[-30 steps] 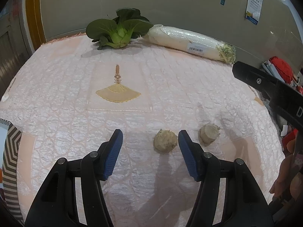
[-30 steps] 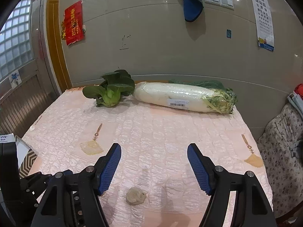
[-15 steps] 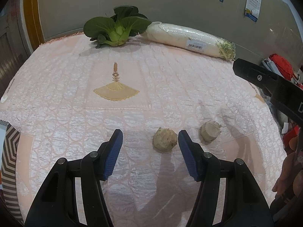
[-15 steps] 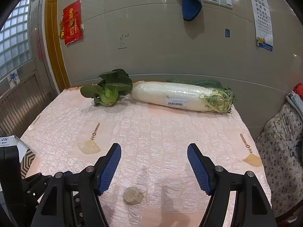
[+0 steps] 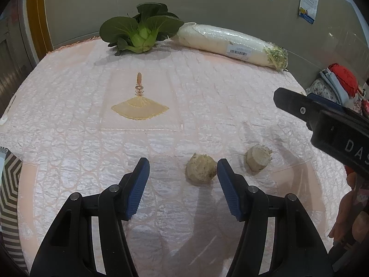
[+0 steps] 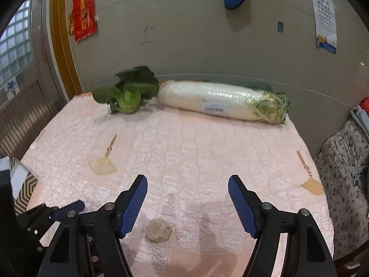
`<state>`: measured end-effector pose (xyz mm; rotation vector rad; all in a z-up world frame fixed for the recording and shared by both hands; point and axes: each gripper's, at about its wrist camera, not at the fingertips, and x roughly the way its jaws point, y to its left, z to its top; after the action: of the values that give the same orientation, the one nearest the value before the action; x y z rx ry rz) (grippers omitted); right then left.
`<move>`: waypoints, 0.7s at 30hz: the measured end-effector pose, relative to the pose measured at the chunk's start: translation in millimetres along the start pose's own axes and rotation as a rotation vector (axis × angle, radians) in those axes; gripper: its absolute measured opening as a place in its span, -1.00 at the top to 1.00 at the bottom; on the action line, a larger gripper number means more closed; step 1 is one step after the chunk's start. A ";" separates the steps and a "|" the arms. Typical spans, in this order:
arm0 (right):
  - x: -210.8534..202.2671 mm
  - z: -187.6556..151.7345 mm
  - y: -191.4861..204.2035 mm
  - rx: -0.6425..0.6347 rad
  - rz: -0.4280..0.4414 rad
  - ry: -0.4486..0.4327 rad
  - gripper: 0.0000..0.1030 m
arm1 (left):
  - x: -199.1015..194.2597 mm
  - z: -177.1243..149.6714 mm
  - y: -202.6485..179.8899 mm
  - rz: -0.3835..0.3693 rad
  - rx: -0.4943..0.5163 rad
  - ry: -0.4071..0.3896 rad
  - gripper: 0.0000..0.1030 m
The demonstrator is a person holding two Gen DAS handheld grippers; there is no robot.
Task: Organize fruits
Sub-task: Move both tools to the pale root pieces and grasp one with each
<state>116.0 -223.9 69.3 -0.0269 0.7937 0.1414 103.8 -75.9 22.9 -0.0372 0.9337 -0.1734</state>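
Observation:
Two beige knobbly lumps lie on the pink quilted cloth [image 5: 207, 106]. One lump [image 5: 201, 169] sits just inside the right finger of my left gripper [image 5: 182, 168], which is open and holds nothing. The other lump [image 5: 257, 160] lies further right, outside those fingers. My right gripper [image 6: 188, 184] is open and empty above the cloth, with one lump [image 6: 159, 230] low between its fingers, near the left one. A bok choy [image 5: 140, 32] [image 6: 129, 92] and a wrapped white radish [image 5: 233, 43] [image 6: 221, 102] lie along the far wall.
The right gripper's black body [image 5: 322, 120] reaches in from the right of the left wrist view, a hand below it. The left gripper [image 6: 57, 210] shows at lower left in the right wrist view. A flowered cushion [image 6: 346, 161] stands beyond the cloth's right edge.
The right gripper has tilted a little, so the bok choy and radish sit higher in its view. The left gripper has kept still. Both stay open.

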 end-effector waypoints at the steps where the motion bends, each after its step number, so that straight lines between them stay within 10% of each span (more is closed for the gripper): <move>1: 0.3 -0.2 0.4 -0.002 0.002 0.004 -0.37 | 0.4 0.3 0.5 -0.001 0.000 0.000 -0.19; 21: 8.2 -1.7 -15.1 0.060 0.015 0.054 -0.37 | 16.0 10.8 0.2 -0.110 -0.016 0.109 -0.19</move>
<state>122.5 -238.1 61.8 0.0323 0.8519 0.1317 121.8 -78.9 16.5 -0.0944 1.0429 -0.2724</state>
